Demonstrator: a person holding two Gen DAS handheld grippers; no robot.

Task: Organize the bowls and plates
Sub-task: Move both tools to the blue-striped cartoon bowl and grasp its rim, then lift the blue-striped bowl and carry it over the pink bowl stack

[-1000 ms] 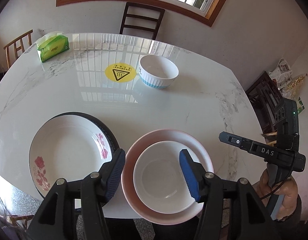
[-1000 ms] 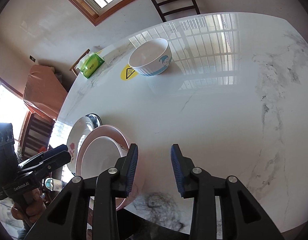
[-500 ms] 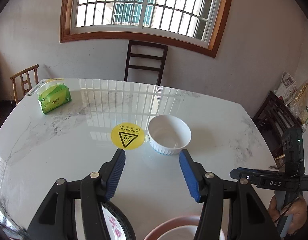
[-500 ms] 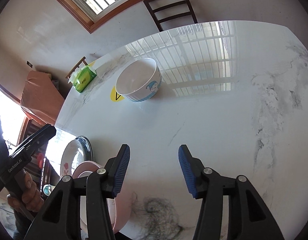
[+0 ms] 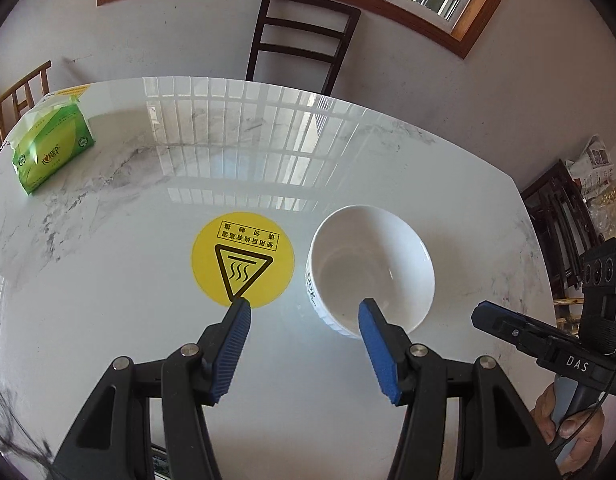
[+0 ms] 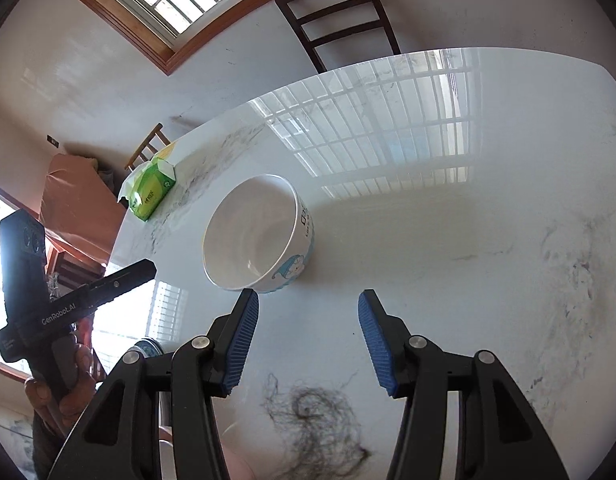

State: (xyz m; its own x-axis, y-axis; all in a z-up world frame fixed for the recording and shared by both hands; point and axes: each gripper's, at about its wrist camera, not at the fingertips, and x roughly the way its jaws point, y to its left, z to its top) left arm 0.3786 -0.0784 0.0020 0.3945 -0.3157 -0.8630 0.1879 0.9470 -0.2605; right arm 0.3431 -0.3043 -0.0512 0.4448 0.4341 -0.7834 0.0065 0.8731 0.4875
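A white bowl [image 5: 371, 269] with a blue cartoon print stands on the white marble table [image 5: 148, 184]. My left gripper [image 5: 304, 307] is open and empty just in front of the bowl, with its right fingertip over the bowl's near rim. In the right wrist view the bowl [image 6: 256, 240] lies ahead and to the left of my right gripper [image 6: 308, 300], which is open and empty above the table. A dark plate rim [image 6: 148, 347] shows behind the right gripper's left finger. The other plates are out of view.
A round yellow hot-surface sticker [image 5: 243, 259] lies left of the bowl. A green tissue pack [image 5: 52, 148] sits at the table's far left. A dark wooden chair [image 5: 304, 40] stands behind the table. A dark cabinet [image 5: 563, 216] stands at the right.
My left gripper has moved forward from above the stacked plates to the bowl. My right gripper has opened wider and moved closer to the bowl.
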